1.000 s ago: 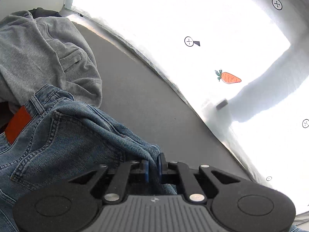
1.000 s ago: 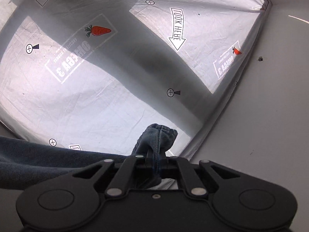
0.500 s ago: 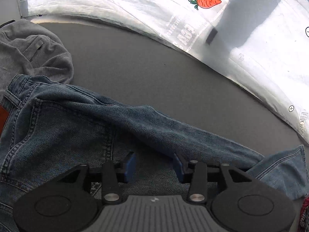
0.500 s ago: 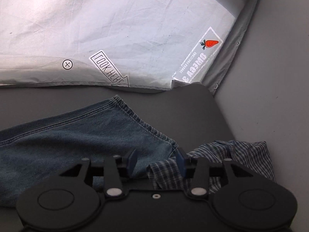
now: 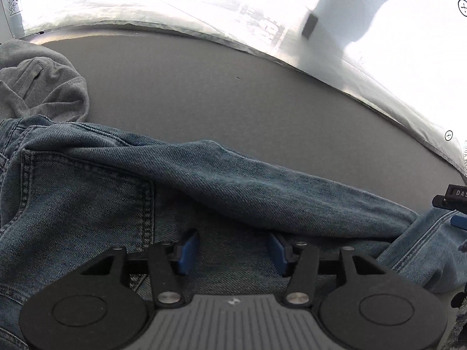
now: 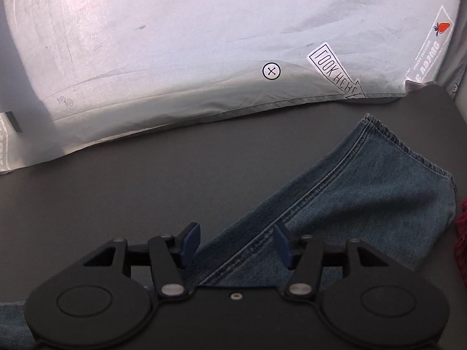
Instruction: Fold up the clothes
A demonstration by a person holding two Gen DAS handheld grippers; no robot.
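So the jeans (image 5: 122, 204) are spread flat over the dark grey table (image 5: 219, 93), filling the lower half of the left wrist view. The left gripper (image 5: 232, 249) sits bottom centre of that frame, angled steeply down at the denim, right next to the stitched back pocket in the lower left. Its blue pads (image 5: 186, 248) are apart with the jaws opening, and denim shows in the gap, but the pads aren't pressing on it. One leg runs as a long ridge from the left edge toward the right edge, above the fingers.

In the right wrist view, the right gripper (image 6: 236, 246) is bottom centre too, also tipped well down. Its jaws are opening, pads clear of the cloth, with the leg's side seam passing between them. That leg stretches up to the hem in the upper right of the frame.

Other stuff: a grey garment (image 5: 38, 87) bunched at the left edge, touching the waistband, and a white printed sheet (image 6: 175, 43) across the top of the frame.
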